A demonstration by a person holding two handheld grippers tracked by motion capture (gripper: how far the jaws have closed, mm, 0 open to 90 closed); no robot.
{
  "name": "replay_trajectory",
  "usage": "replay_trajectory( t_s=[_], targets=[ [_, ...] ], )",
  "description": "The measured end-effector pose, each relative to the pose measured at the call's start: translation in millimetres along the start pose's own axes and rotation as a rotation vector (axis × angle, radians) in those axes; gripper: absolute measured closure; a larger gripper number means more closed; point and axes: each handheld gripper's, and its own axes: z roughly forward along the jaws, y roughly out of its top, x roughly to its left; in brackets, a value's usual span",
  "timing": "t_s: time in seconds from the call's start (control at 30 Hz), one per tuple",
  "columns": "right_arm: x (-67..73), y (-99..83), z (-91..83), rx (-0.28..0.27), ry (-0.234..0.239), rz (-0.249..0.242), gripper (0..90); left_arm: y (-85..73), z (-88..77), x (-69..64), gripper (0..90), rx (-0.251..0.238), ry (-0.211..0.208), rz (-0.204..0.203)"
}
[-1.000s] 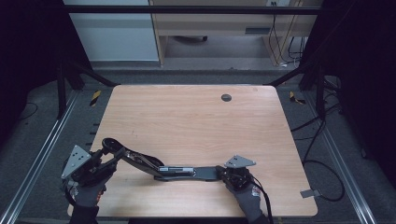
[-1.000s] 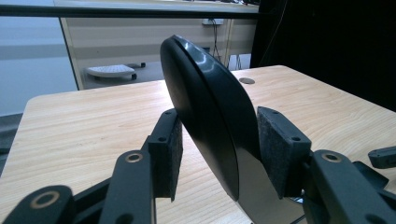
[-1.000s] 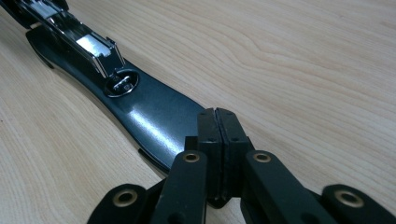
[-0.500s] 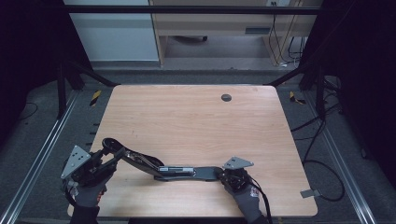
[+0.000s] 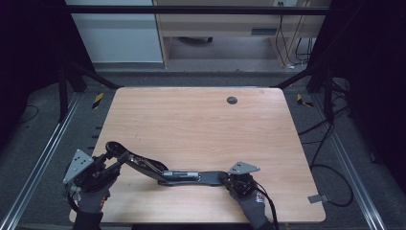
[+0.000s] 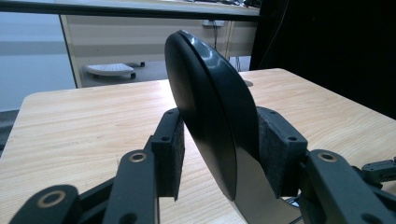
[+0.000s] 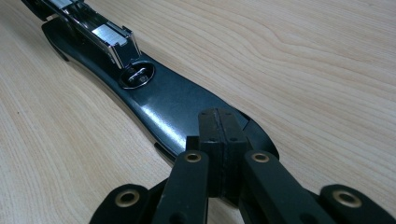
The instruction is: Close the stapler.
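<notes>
A long black stapler [image 5: 184, 176] lies along the near edge of the wooden table [image 5: 201, 124], its upper arm swung up to the left. My left gripper [image 5: 112, 160] has just been closing its jaws on the arm's rounded black handle [image 6: 210, 102], and both pads now sit against it. At the other end, my right gripper [image 5: 225, 178] is shut, pads together with nothing between them. Its tips [image 7: 218, 135] rest on the rounded end of the stapler's base [image 7: 173, 102]. The chrome magazine [image 7: 109, 37] runs away beyond them.
A small dark round hole [image 5: 231, 100] marks the far side of the table. Metal rails run along the floor on both sides, and cables [image 5: 330, 143] trail on the right. Cabinets stand behind the table.
</notes>
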Motion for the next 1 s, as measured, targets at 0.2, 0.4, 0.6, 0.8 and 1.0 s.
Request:
replay_trajectory(
  t_s=[0.2, 0.4, 0.6, 0.8, 1.0],
  targets=[
    [-0.3, -0.6, 0.4, -0.006, 0.0, 0.001, 90.0, 0.7, 0.4, -2.5, 54.5, -0.007, 0.002, -0.003],
    [0.1, -0.6, 0.6, -0.009, 0.002, 0.002, 90.0, 1.2, 0.9, -4.3, 54.9, -0.013, 0.001, 0.0],
    [-0.3, -0.6, 0.6, -0.007, 0.001, 0.004, 90.0, 2.3, 1.4, -6.5, 55.1, -0.016, 0.002, 0.005],
    [-0.4, -0.7, 0.7, -0.01, 0.003, 0.006, 90.0, 3.6, 1.5, -10.8, 55.4, -0.019, 0.004, 0.016],
    [-0.7, -1.1, 0.8, -0.014, 0.002, 0.011, 90.0, 5.3, 2.4, -15.7, 55.7, -0.025, 0.004, 0.027]
  ],
)
